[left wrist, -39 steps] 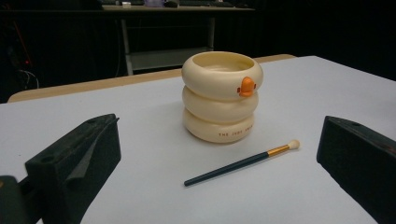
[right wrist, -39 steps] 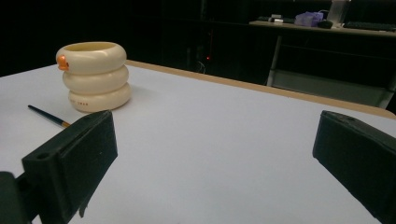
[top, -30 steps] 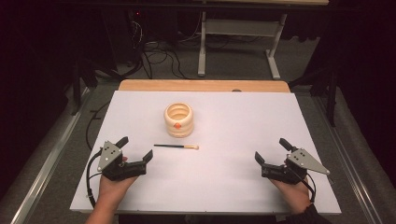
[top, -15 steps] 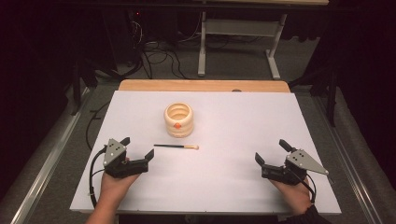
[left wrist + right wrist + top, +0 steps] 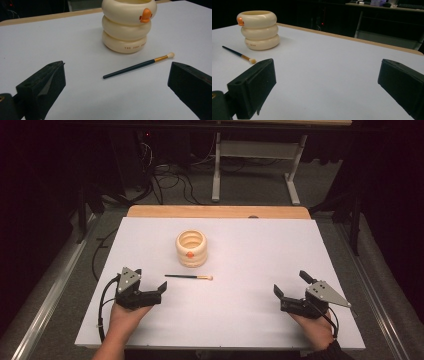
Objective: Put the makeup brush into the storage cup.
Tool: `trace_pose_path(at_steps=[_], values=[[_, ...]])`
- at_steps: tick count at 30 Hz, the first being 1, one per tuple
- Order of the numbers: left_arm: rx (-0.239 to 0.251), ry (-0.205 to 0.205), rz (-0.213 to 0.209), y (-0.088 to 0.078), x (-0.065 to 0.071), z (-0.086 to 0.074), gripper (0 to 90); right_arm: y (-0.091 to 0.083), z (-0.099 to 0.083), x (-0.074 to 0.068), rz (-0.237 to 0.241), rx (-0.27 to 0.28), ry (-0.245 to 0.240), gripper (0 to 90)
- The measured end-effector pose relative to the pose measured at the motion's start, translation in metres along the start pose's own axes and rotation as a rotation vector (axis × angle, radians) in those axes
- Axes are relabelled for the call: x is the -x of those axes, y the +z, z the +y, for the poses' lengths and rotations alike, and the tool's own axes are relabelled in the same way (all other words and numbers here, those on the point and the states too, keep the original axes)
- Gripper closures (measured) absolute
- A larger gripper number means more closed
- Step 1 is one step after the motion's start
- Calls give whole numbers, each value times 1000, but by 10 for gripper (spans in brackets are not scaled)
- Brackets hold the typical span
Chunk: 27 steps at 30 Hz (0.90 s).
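Your left gripper (image 5: 161, 289) sits low over the near left of the white table (image 5: 250, 250) with its jaws wide apart and nothing between them, aimed toward the brush (image 5: 189, 277), which lies flat on the table just ahead of it. Right behind the brush stands the cream ringed pot (image 5: 191, 248), close to it but not touching. Your right gripper (image 5: 290, 289) rests near the front right corner, well apart from both, its jaws also spread wide and empty.
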State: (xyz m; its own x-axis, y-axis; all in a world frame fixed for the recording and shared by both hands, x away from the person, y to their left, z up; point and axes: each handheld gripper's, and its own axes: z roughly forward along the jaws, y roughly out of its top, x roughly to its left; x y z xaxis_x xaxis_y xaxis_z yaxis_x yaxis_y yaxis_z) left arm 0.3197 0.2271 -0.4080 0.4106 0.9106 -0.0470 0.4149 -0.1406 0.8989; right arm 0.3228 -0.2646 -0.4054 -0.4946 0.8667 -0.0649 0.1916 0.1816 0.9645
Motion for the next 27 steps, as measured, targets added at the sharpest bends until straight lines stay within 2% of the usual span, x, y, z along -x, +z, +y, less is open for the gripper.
trace_pose_path(at_steps=[9, 15, 22, 27], values=[[-49, -21, 9, 5, -1, 1, 18, -4, -1, 1, -2, -7, -5, 28], [-106, -36, 2, 7, -5, 2, 18, -3, -1, 2, 2, -14, -7, 28], [-144, -39, 16, 7, -8, 2, 18, -1, -1, 2, 8, -20, -24, 28], [-182, -53, 14, 8, -9, 2, 18, 0, -1, 4, 10, -27, -14, 28]])
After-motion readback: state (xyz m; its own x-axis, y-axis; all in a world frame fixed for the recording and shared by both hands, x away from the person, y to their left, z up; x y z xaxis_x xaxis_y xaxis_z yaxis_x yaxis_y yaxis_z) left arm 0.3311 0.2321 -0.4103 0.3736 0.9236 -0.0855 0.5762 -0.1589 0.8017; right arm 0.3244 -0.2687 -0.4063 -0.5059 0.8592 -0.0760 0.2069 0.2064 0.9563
